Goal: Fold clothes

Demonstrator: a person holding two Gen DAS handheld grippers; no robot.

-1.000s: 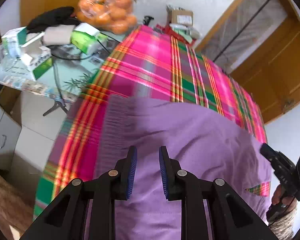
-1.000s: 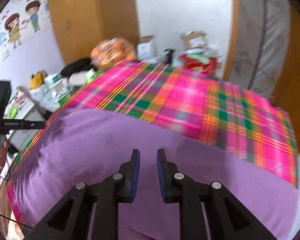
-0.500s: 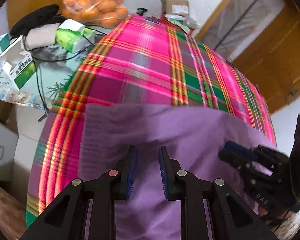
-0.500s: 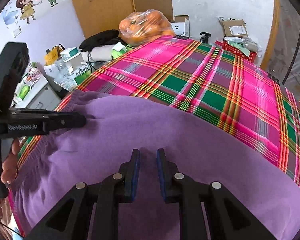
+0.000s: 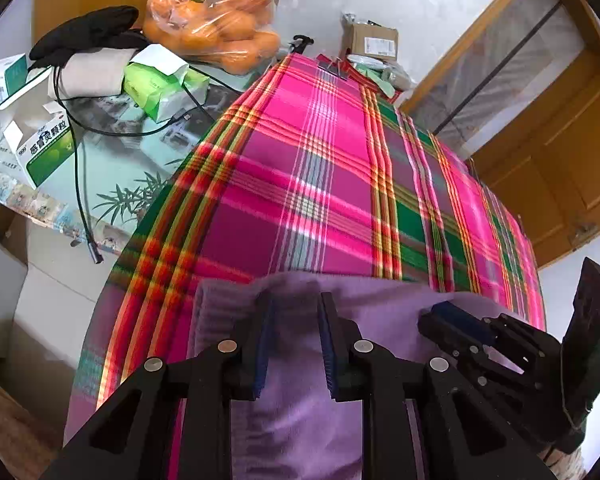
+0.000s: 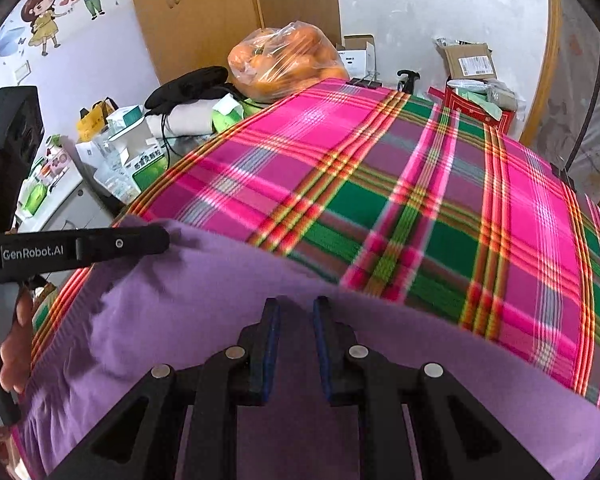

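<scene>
— While the purple knit garment (image 6: 204,304) is spread over the plaid cloth (image 6: 440,184), how much is folded?
— No finished fold is seen. Fabric is pinched at its far edge by the left gripper (image 5: 294,322) and right gripper (image 6: 294,320), narrowly parted

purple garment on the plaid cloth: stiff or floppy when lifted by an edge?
Likely floppy: the purple garment wrinkles and drapes. Probably light, a soft knit with a ribbed hem. May drag on the plaid cloth rather than slide.
</scene>
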